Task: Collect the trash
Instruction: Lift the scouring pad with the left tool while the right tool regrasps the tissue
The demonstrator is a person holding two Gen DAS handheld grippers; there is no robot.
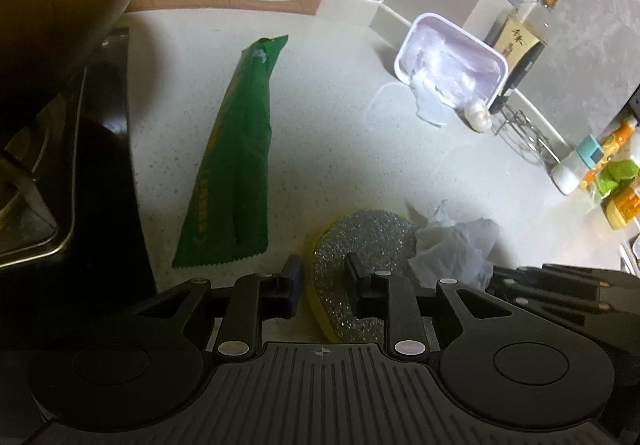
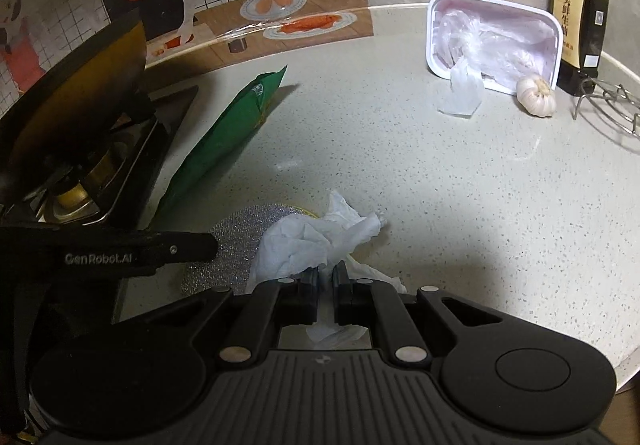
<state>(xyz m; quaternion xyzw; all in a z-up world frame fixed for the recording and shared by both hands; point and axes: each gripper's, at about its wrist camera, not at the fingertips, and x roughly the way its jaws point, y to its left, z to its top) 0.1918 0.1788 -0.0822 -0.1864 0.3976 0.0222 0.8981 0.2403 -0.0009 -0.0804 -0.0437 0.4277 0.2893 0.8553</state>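
Step in hand: gathering paper scrap. Right claw [image 2: 326, 277], narrow, pinches crumpled tissue [image 2: 312, 237] on bench [image 2: 460, 185]. Left claw [image 1: 322, 277], part-spread, straddles glittery sponge [image 1: 360, 241], grip unclear. Green wrapper [image 1: 236, 165] pending. Next, likely: lift tissue, carry to bin.

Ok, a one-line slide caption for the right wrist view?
Right gripper pinches crumpled tissue beside the scouring sponge; green wrapper lies behind.
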